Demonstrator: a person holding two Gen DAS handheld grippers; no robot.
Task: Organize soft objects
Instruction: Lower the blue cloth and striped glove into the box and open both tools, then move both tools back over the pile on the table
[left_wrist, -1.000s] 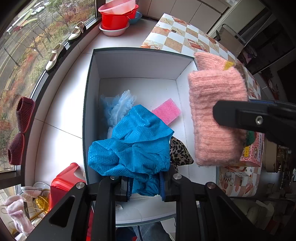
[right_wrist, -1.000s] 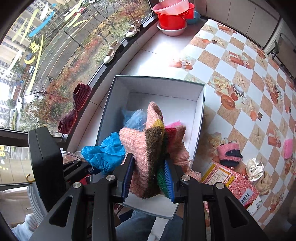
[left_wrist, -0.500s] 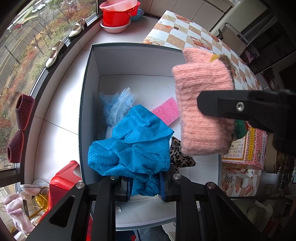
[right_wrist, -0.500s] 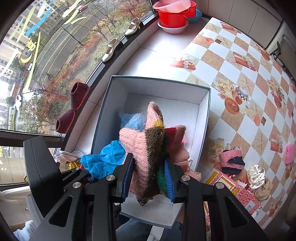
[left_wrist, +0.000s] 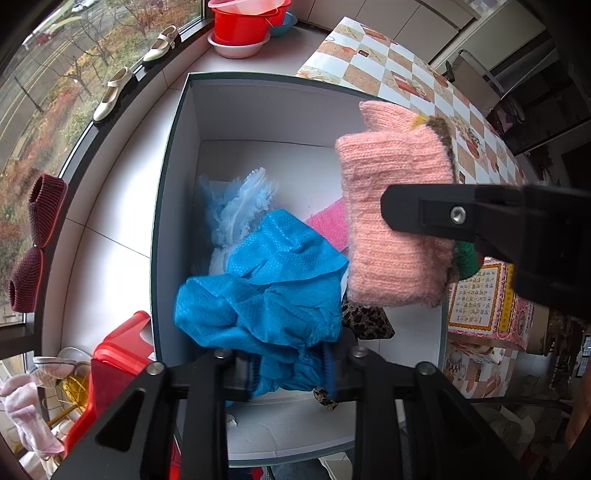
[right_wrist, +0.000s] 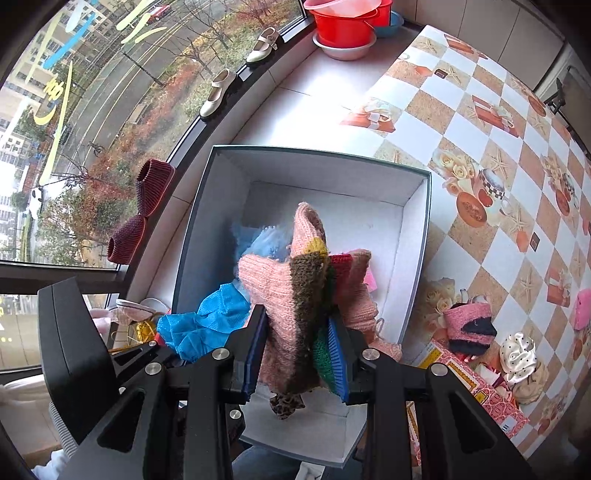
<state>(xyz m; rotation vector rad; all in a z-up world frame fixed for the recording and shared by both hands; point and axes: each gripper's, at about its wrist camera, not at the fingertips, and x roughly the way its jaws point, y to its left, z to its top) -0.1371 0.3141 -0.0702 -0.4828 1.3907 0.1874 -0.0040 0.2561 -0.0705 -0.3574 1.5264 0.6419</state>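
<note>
The left gripper (left_wrist: 291, 369) points down into the white box (left_wrist: 177, 206). Its jaws have just been opening, and the crumpled blue cloth (left_wrist: 273, 291) lies between the fingers and spreads ahead of them; whether the pads press on it I cannot tell. Just right of the fingers sits a leopard-print piece (left_wrist: 369, 319), partly under the cloth. Beyond the cloth lie a pale blue frilly item (left_wrist: 240, 199) and, to its right, a pink sponge (left_wrist: 327, 225).

The right gripper (right_wrist: 297, 356) is clamped narrow on a pink knitted garment (right_wrist: 273, 291) with brown, yellow, red and green patches. The knit bulges up past the fingertips and hangs over the near right part of the box; in the left view it covers the box's right wall.

Right of the right fingers, on the checked tablecloth (right_wrist: 461, 122), lie a printed pink carton (right_wrist: 476, 391), a pink and black knitted piece (right_wrist: 469, 325) and a white dotted scrunchie (right_wrist: 517, 354). Left of the fingers, dark red knitted slippers (right_wrist: 142, 210) rest on the window ledge. Farther along stand cream shoes (right_wrist: 218, 92), and farthest away stacked red basins (right_wrist: 347, 26).
</note>
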